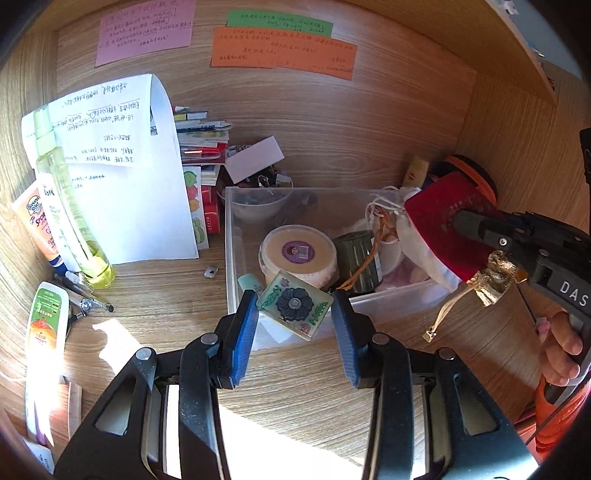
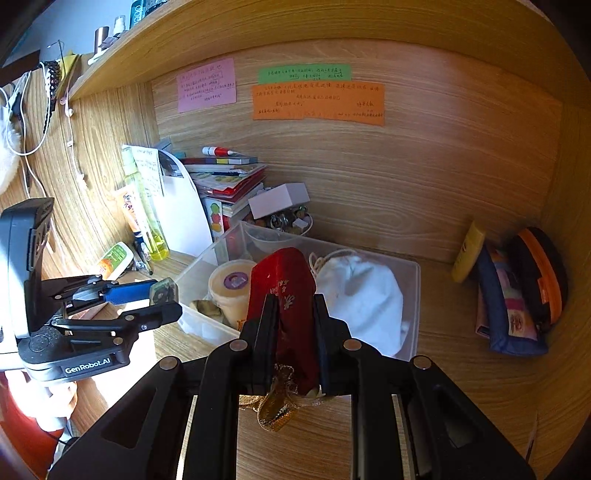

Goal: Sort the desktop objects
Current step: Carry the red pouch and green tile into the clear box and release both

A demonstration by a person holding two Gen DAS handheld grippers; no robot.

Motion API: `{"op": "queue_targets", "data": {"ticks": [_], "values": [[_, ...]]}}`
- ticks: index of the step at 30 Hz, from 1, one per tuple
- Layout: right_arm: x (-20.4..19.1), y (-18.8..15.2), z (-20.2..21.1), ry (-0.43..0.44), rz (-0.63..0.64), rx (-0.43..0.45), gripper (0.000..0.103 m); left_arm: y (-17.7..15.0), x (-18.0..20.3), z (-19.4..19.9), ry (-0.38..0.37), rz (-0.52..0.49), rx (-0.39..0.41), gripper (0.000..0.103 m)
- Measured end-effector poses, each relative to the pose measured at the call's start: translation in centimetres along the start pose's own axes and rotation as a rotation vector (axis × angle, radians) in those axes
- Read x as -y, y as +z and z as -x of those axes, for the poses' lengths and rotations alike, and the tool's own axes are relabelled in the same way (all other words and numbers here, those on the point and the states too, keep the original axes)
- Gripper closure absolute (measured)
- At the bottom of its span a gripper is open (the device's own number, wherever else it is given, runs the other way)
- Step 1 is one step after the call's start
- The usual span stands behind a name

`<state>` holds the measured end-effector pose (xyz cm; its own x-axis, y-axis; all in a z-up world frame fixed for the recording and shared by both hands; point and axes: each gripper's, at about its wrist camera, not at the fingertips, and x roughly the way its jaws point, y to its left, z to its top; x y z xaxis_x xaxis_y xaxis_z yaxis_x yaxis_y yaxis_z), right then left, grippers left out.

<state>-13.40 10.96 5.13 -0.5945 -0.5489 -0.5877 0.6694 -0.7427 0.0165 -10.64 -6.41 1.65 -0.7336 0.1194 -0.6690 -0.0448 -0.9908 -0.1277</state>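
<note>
Now: my left claw (image 1: 294,314) clamps floral tile (image 1: 293,303), low centre | clear bin (image 1: 231,258) just beyond | my right claw (image 2: 295,332) clamps red pouch (image 2: 282,291), upright above bin's near wall.

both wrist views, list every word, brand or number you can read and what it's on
"GenRobot.AI": left hand-held gripper, on its body.
"DAS": right hand-held gripper, on its body; letters cut off at the picture's edge.
"Banana Boat" and "SPORT": sunscreen tube, partly hidden.
Pink note, green note, orange note, white sheet: handwriting, too small to read.
Red pouch: gold characters, too blurred.
Round tub: label too small.
</note>
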Motion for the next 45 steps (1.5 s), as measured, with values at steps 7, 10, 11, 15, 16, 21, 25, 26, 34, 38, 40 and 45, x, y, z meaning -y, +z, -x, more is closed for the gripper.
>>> {"op": "queue_targets", "data": {"ticks": [7,10,11,15,16,21,25,26,34,38,40,45], "values": [[-0.6,1.8,-1.5,-0.01,0.024,0.0,0.087,0.7,-0.3,-1.1,0.027,-0.019,0.011,0.063],[-0.7,2.2,-2.6,-0.006,0.025,-0.018,0.087,0.8,-0.7,-1.6,0.029,-0.019,0.011,0.063],[-0.7,2.4,-3.1,-0.004,0.025,-0.026,0.087,0.9,-0.8,-1.8,0.026,-0.018,0.01,0.063],[-0.8,2.8,-5.0,-0.002,0.017,-0.061,0.087,0.9,-1.4,-2.5,0.017,-0.011,0.004,0.063],[-0.7,2.8,-5.4,0.0,0.014,-0.07,0.087,1.0,-1.6,-2.6,0.014,-0.01,0.004,0.063],[-0.7,3.2,-7.7,-0.004,0.01,-0.11,0.087,1.0,-1.9,-2.7,0.001,-0.016,0.017,0.063],[-0.9,3.4,-9.2,-0.02,0.011,-0.135,0.087,1.0,-1.9,-2.7,0.006,-0.025,0.027,0.063],[-1.0,3.4,-9.6,-0.025,0.015,-0.142,0.087,1.0,-1.9,-2.7,0.007,-0.026,0.029,0.063],[-1.8,3.3,-10.5,-0.081,0.055,-0.147,0.074,0.9,-2.1,-2.7,0.011,-0.02,0.029,0.06],[-2.4,3.1,-10.3,-0.114,0.079,-0.138,0.058,0.9,-2.2,-2.8,0.005,-0.019,0.03,0.059],[-2.5,3.1,-10.0,-0.121,0.086,-0.128,0.052,0.9,-2.2,-2.8,0.004,-0.016,0.026,0.059],[-2.5,3.1,-9.1,-0.116,0.086,-0.12,0.051,0.9,-2.2,-2.8,0.002,-0.018,0.027,0.058]]}}
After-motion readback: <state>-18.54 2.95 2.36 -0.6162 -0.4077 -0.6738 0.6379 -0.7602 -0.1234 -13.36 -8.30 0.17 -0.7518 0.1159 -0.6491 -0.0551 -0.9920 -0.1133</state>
